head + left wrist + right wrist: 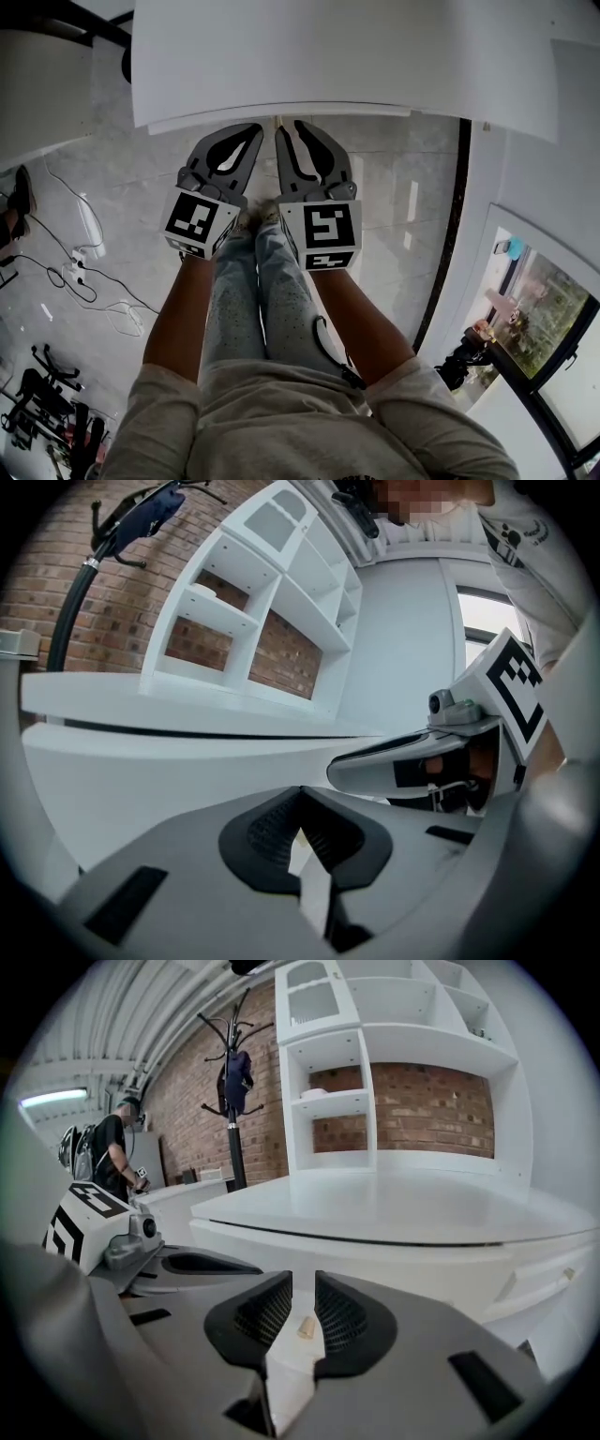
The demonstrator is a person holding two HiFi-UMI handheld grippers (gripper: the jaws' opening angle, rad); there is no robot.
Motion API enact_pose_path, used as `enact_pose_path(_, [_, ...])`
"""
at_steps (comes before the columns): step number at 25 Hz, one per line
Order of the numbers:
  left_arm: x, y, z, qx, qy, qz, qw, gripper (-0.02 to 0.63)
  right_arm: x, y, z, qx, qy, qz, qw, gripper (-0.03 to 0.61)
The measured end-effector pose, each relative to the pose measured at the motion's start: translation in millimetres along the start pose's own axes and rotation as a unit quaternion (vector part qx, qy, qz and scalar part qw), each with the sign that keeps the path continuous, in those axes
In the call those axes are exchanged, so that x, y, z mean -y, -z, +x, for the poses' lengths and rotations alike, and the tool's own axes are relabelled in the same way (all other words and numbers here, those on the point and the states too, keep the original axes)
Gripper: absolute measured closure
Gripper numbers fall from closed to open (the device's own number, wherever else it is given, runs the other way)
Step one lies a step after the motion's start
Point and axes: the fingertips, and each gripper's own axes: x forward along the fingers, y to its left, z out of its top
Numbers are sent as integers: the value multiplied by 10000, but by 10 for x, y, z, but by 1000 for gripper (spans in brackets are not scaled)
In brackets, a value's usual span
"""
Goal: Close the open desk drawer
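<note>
The white desk [375, 47] fills the top of the head view. Its drawer front [281, 115] shows as a thin white lip sticking out a little from under the top. Both grippers point at that lip side by side. My left gripper [257, 128] has its tips together, empty, at the drawer front [141, 780]. My right gripper [289, 127] stands just beside it, jaws a narrow slit apart with nothing held. The drawer front [422, 1269] lies close ahead, a small tan spot [305, 1327] on it showing through the slit.
A white shelf unit [403, 1063] stands on the desk against a brick wall. A coat stand [234, 1082] and a person [112, 1162] are off to the left. Cables and a power strip [75, 272] lie on the floor left of my legs. A glass door [544, 319] is at the right.
</note>
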Motion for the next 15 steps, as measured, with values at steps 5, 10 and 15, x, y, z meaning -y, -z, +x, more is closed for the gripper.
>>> enact_pose_path(5, [127,-304,-109,183,-65,21,9998,595,20,-281,-259,279,3,-97,9996,527])
enact_pose_path(10, [255,-624,-275,304,-163,20,9994,595,-39,-526,-550,499,-96,-4,9987,546])
enact_pose_path(15, [521,-994,-485,424,-223,125,9988,595,-46,-749,-931,677,-159,27,9976,546])
